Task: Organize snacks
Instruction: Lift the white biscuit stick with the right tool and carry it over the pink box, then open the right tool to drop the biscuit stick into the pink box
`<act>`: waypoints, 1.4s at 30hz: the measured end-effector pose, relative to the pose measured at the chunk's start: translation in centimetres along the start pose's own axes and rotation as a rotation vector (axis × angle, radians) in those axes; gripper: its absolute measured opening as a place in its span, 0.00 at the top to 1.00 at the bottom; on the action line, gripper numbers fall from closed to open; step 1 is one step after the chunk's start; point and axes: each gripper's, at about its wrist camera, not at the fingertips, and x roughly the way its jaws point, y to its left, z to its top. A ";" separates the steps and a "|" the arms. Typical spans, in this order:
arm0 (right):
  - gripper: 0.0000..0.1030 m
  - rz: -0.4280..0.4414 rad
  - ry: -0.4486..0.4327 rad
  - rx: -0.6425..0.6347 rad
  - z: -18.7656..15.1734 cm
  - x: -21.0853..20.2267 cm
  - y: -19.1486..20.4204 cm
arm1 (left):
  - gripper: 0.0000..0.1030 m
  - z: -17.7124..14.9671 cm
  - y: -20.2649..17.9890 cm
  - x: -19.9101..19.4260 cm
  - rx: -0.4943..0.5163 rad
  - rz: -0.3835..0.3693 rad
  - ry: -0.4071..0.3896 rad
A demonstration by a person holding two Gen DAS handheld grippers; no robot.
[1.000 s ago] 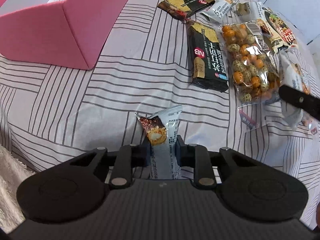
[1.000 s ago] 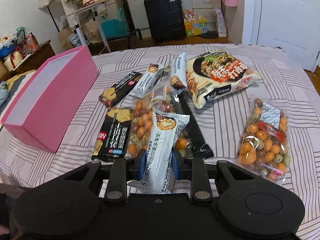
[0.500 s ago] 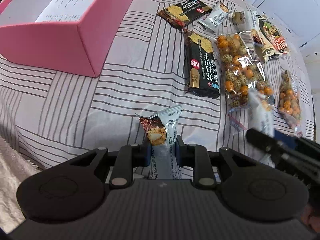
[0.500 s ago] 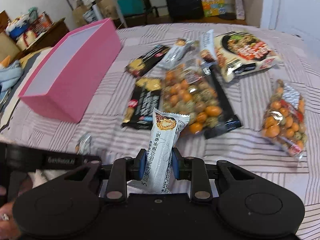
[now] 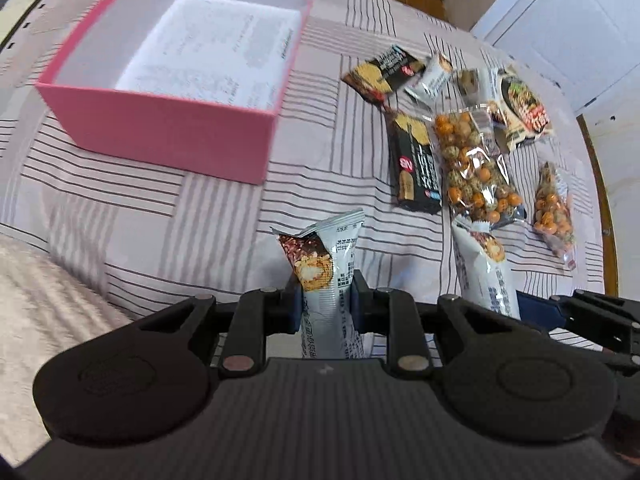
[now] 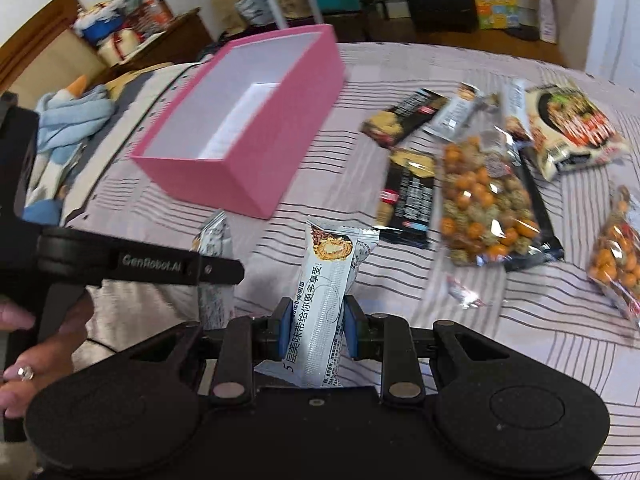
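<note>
My left gripper (image 5: 323, 298) is shut on a white snack bar packet (image 5: 328, 264), held upright above the striped bedspread. My right gripper (image 6: 314, 324) is shut on a second white snack bar packet (image 6: 326, 280); it also shows in the left wrist view (image 5: 486, 276). An open pink box (image 5: 176, 80) with a paper sheet inside lies ahead to the left; it also shows in the right wrist view (image 6: 248, 132). The left gripper appears in the right wrist view (image 6: 212, 268), just left of mine. Loose snacks lie to the right: a black cracker pack (image 5: 416, 168), a nut bag (image 5: 472, 164).
More snacks lie on the bed: a second black pack (image 6: 404, 116), a noodle bag (image 6: 572, 128), a second nut bag (image 6: 616, 252), small white packets (image 5: 434, 76). A blue towel (image 6: 72, 120) lies left of the box. Furniture and bags stand beyond the bed.
Both grippers, each still holding its packet, have moved left and up toward the pink box. The box's open inside now shows. The two grippers have come side by side.
</note>
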 end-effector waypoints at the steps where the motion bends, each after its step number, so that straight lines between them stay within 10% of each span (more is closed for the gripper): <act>1: 0.71 0.004 -0.001 -0.011 0.2 -0.3 0.5 | 0.79 0.0 0.5 -0.5 -0.006 -0.002 -0.005; 18: 0.71 0.123 -0.174 -0.215 11.4 1.1 7.0 | 0.79 9.4 6.7 -5.5 -0.044 -0.011 -0.114; 42: 0.71 -0.172 -0.059 -0.538 24.8 17.5 9.0 | 0.79 26.8 12.3 9.0 -0.084 0.017 -0.070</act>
